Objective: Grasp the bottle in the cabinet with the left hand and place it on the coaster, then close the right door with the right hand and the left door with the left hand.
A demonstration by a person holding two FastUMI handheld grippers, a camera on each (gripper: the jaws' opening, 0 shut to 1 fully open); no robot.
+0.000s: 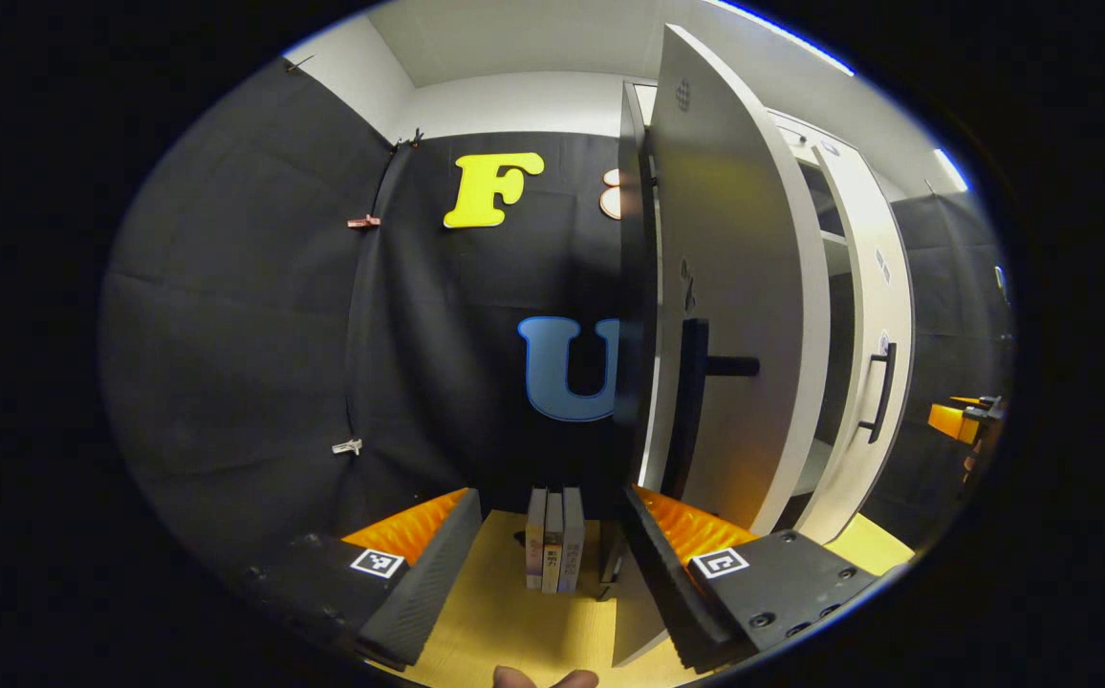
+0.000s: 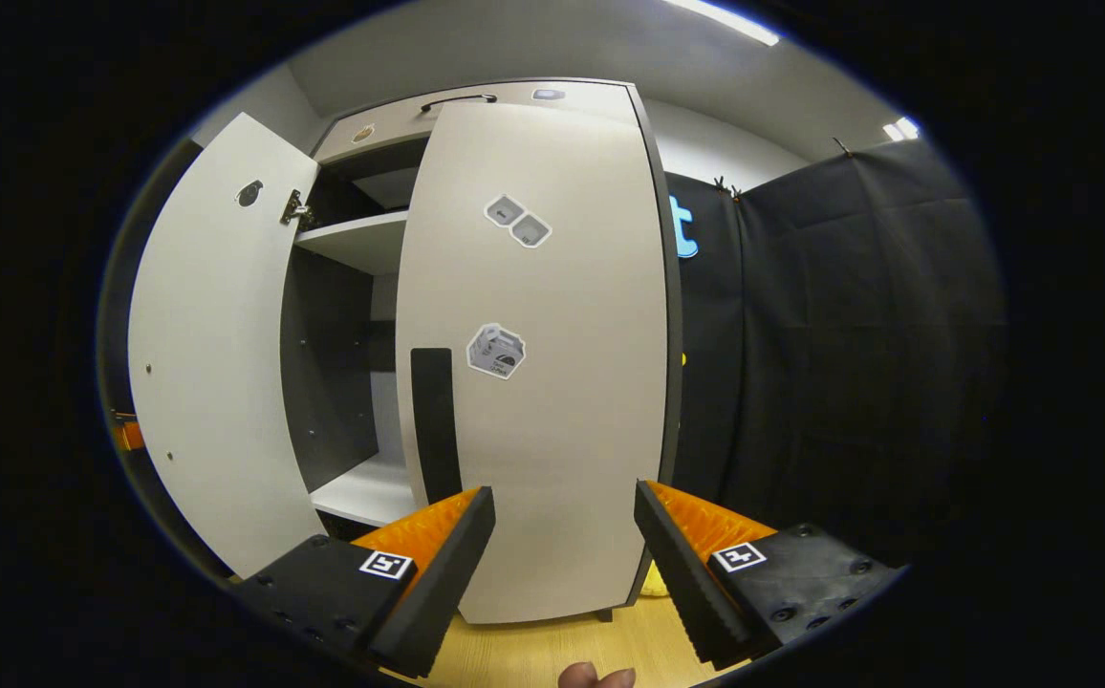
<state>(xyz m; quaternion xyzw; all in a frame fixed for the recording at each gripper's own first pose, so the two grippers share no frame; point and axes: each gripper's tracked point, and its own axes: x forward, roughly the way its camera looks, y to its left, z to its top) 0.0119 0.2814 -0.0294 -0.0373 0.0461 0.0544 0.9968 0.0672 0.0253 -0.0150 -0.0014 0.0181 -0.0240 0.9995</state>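
The cabinet's left door point(image 1: 744, 287) stands swung open, seen nearly edge-on in the left gripper view, with a black handle point(image 1: 696, 401) on it. My left gripper point(image 1: 552, 497) is open and empty, its right finger point(image 1: 667, 545) close beside the door's lower part. The right door point(image 2: 533, 363) lies flat against the cabinet front, its black handle point(image 2: 433, 420) near the inner edge. My right gripper point(image 2: 564, 492) is open and empty, close in front of that door's lower half. The open left door point(image 2: 208, 363) and bare shelves point(image 2: 361, 239) show to its left.
A few books point(image 1: 552, 540) stand upright on the wooden table point(image 1: 514, 621) against the black cloth wall, straight ahead of the left gripper. The right gripper point(image 1: 968, 420) shows small at the far right, beyond the right door point(image 1: 873, 382). A fingertip point(image 2: 595, 677) shows at the bottom edge.
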